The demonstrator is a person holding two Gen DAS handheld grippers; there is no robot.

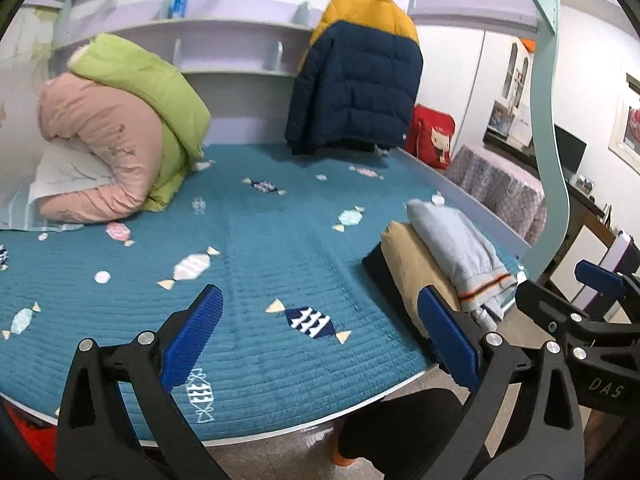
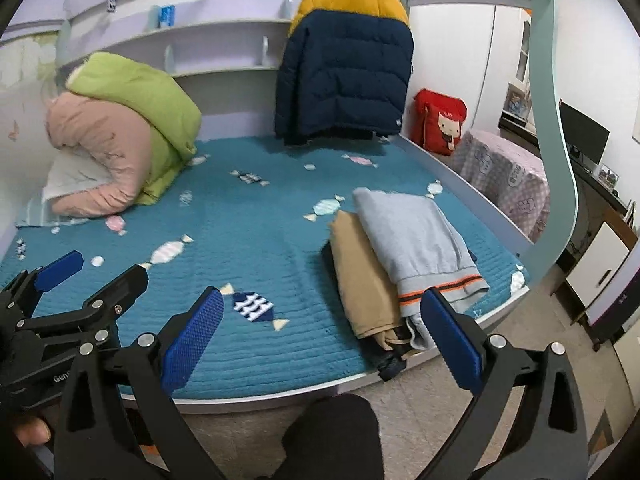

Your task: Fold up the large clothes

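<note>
A navy and yellow puffer jacket (image 1: 356, 80) (image 2: 344, 68) hangs at the far end of the bed. A folded stack lies at the bed's right front corner: a grey garment with an orange stripe (image 1: 460, 248) (image 2: 416, 240) on a tan one (image 1: 412, 268) (image 2: 360, 280), over a dark one. My left gripper (image 1: 320, 336) is open and empty above the bed's front edge. My right gripper (image 2: 324, 332) is open and empty, just left of the stack. Each gripper shows at the other view's edge: the right gripper in the left wrist view (image 1: 560, 292), the left gripper in the right wrist view (image 2: 96, 268).
The bed has a teal quilted cover (image 1: 256, 248) (image 2: 248, 220) with candy prints. A rolled pink and green duvet (image 1: 120, 132) (image 2: 124, 136) lies at the back left. A red bag (image 2: 440, 120), a cloth-covered table (image 2: 504, 180) and a bunk post (image 2: 552, 120) stand to the right.
</note>
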